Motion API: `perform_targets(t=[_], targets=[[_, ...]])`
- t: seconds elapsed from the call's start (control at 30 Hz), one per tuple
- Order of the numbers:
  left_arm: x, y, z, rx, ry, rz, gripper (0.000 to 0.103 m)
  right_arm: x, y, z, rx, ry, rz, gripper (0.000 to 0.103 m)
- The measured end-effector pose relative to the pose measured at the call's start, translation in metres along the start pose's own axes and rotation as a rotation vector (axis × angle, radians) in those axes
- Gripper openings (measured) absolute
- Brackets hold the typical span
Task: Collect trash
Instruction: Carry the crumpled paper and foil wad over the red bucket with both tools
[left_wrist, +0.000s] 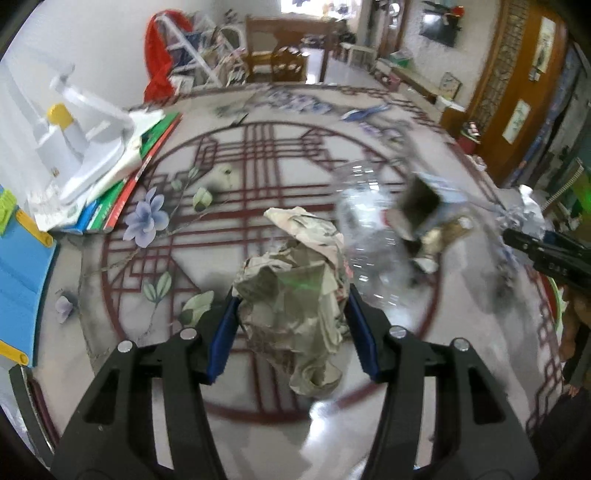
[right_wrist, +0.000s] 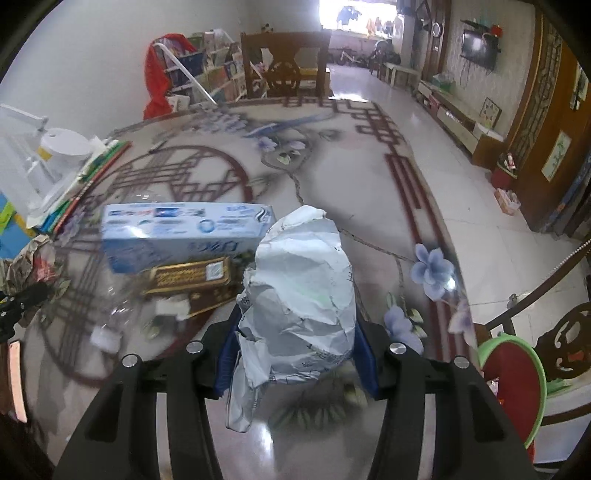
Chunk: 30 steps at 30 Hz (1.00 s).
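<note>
Left wrist view: my left jaws (left_wrist: 291, 317) clench a brownish paper wad (left_wrist: 295, 302); a clear bottle (left_wrist: 369, 236) lies just right over the surface (left_wrist: 258, 177). Right wrist view: my right jaws (right_wrist: 297, 347) grip a white paper wad (right_wrist: 303, 291); only here a blue box (right_wrist: 184, 229) shows legibly, ahead left.

Glass-topped table (left_wrist: 369, 122) printed with a red lattice medallion and pale blue flowers. At its left edge: a stack of books (left_wrist: 122, 192) bearing a white desk lamp (left_wrist: 85, 147) with a yellow knob, beside a blue folder (left_wrist: 22, 280). Beyond the table: a white book rack (right_wrist: 207, 74) draped with red cloth, a carved wooden chair (right_wrist: 284, 70), a wall-mounted television (right_wrist: 478, 46).
</note>
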<state>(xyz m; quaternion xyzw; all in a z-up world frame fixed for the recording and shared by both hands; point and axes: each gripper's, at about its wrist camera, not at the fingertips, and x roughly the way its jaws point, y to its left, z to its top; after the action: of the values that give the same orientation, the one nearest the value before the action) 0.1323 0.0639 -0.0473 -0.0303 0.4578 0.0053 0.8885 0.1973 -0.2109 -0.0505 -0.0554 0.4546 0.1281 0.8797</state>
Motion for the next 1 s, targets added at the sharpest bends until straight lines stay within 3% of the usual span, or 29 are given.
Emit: perform_targets(t=[0.2,0.5,1.0], targets=[[-0.020,-0.039,-0.010,0.062,-0.012,-0.081,0.053,-0.037,-0.010,-0.022,0.011,-0.037,-0.004,0.050],[-0.018,-0.120,-0.014,0.162,0.004,-0.198,0.053,-0.068,-0.049,-0.057,0.083,-0.056,-0.022,0.050],[0.009,-0.301,0.004,0.377,0.067,-0.434,0.054,-0.097,-0.206,-0.101,0.388,-0.063,-0.148,0.050]])
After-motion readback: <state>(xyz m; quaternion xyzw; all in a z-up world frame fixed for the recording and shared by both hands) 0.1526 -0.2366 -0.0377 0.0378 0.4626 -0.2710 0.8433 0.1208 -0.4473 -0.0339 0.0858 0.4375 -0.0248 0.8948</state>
